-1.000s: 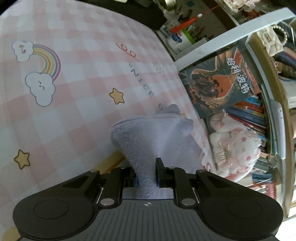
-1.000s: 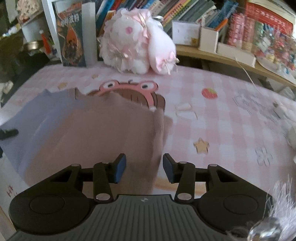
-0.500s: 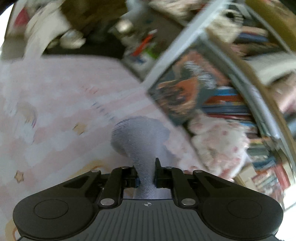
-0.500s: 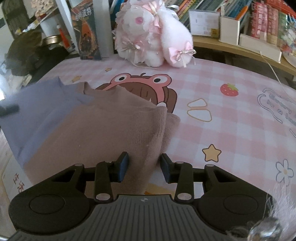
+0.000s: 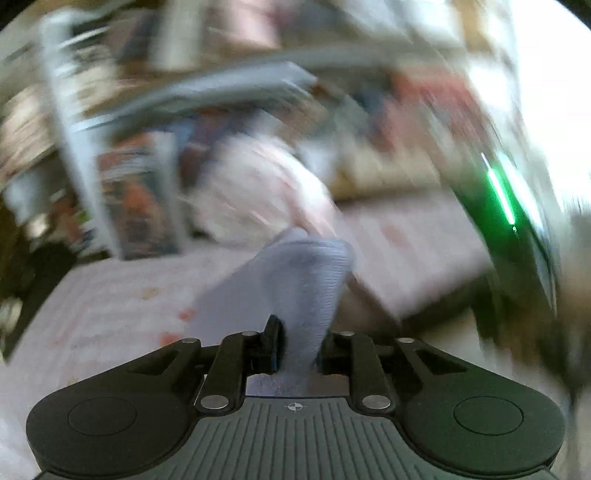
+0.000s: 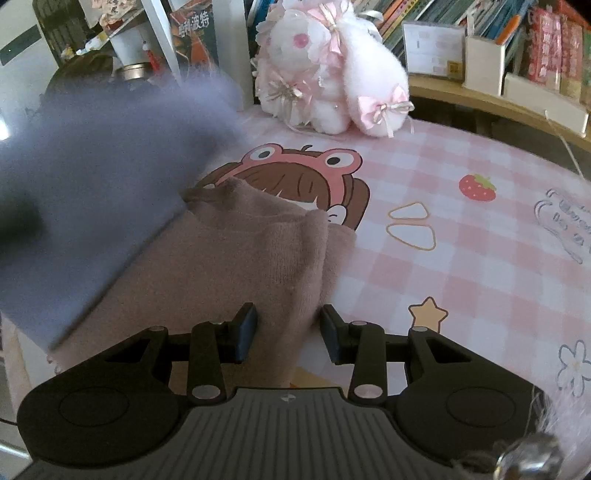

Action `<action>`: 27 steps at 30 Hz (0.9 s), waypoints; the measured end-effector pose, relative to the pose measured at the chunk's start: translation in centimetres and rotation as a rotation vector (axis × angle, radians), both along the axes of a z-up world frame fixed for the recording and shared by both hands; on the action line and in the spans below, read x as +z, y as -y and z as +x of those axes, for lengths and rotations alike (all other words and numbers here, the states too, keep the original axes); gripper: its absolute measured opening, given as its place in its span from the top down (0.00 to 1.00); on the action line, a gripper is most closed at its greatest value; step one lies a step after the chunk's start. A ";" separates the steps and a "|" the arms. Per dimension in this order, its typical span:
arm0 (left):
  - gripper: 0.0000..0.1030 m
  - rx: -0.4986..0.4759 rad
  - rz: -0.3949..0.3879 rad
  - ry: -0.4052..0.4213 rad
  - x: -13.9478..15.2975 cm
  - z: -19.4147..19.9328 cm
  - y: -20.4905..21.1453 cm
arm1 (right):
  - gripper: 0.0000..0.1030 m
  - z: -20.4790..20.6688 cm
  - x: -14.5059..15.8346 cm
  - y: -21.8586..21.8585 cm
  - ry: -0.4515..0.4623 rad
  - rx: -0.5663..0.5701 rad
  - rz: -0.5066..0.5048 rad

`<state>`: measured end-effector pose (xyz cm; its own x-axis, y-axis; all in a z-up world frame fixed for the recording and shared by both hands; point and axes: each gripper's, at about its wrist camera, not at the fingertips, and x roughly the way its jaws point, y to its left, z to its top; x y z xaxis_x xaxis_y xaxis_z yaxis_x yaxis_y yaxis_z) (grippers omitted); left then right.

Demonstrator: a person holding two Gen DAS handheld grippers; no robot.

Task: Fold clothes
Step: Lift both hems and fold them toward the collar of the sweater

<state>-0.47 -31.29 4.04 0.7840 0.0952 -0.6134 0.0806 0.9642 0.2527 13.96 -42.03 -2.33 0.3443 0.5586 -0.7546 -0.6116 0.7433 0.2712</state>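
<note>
Left gripper point(image 5: 297, 345): we see its jaws clamped on the lavender part of the garment point(image 5: 295, 280), raised off the tabletop point(image 5: 110, 299); this view is badly blurred.
Right gripper point(image 6: 288, 338): jaws close on a fold of the brown part; we cannot tell if they pinch it.
Garment point(image 6: 236, 266): we note the brown part lying on the tabletop point(image 6: 461, 266) over a cartoon print point(image 6: 295, 166), the lavender part lifted at left.
Background: plush toy point(image 6: 332, 74) at the tabletop's far edge; books point(image 6: 424, 14) behind.
</note>
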 end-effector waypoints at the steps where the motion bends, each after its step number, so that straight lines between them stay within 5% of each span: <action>1: 0.76 -0.048 0.059 -0.052 -1.5 0.1 1.5 | 0.63 0.1 0.1 0.1 -0.013 0.007 0.004; 5: 0.64 -0.139 0.257 -0.106 -5.7 -0.7 4.6 | 0.60 -0.2 0.6 1.4 -0.036 0.018 0.029; 9: 0.59 -0.158 0.278 -0.108 -5.6 -1.0 4.6 | 0.57 -0.5 1.1 3.7 -0.084 -0.043 0.093; 19: 0.49 -0.207 -0.160 -0.018 1.8 -5.5 1.7 | 0.41 -0.8 2.3 8.6 -0.248 -0.198 0.320; 22: 0.49 -0.117 -0.322 0.048 3.7 -6.2 -1.3 | 0.35 -0.9 2.5 8.6 -0.324 -0.194 0.397; 27: 0.55 0.057 -0.406 0.051 1.9 -4.4 -5.5 | 0.31 -1.3 2.3 6.4 -0.399 -0.144 0.432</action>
<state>-4.82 -25.81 5.92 0.8149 -0.1024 -0.5705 0.0215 0.9889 -0.1469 12.64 -48.41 0.00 0.1766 0.8119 -0.5564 -0.3016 0.5827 0.7546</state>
